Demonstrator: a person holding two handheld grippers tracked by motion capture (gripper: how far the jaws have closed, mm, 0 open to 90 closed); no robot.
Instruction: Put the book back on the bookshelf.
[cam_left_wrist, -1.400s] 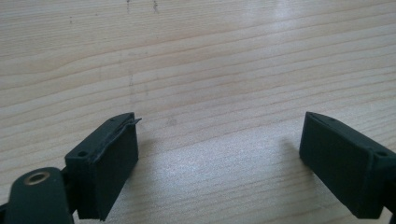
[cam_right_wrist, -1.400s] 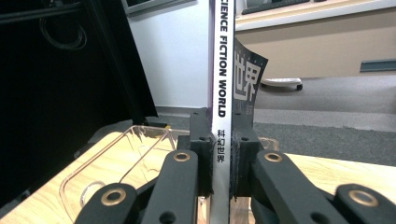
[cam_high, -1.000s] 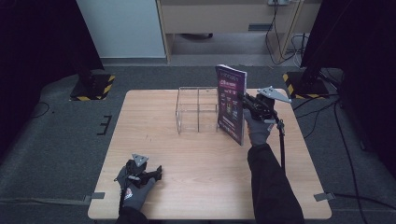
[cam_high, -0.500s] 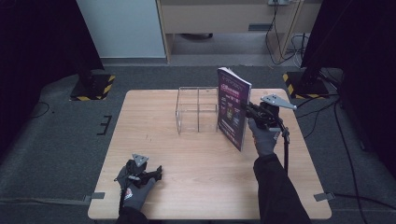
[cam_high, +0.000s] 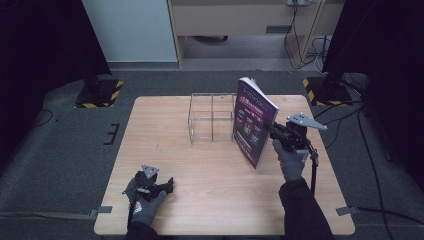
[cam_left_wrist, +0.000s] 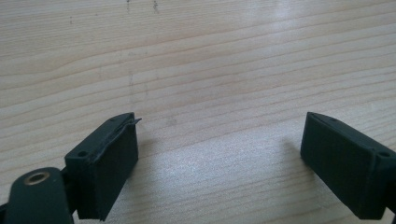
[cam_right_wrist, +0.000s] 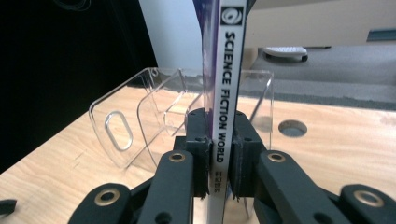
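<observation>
Book (cam_high: 254, 120) and clear rack (cam_high: 212, 117) are sitting side by side near the far middle of the counter (cam_high: 200, 200), and that closeness is deciding the next move. The right tool (cam_high: 272, 129) is pinching the book by its spine; in the right gripper view the jaws are pressing on either side of the white spine strip (cam_right_wrist: 225, 93), with the transparent rack (cam_right_wrist: 154, 116) lying straight beyond it. From above, the book is standing upright on its lower edge, its long axis running vertically and tipping a little, the purple cover facing the person. The rack's slots are lying to the book's left in the high view, just beside it, the book's far edge possibly touching the rack's right end; I cannot tell for certain.

My judgement: the book is heading for a slot, so it is needing to travel sideways toward the rack while staying upright.

The left tool (cam_high: 167, 184) is resting at the near left of the counter, well apart from both things, its jaws spread wide over bare wood (cam_left_wrist: 210, 70) and holding nothing. The right hand (cam_high: 290, 160) is clearly the nearer one.
</observation>
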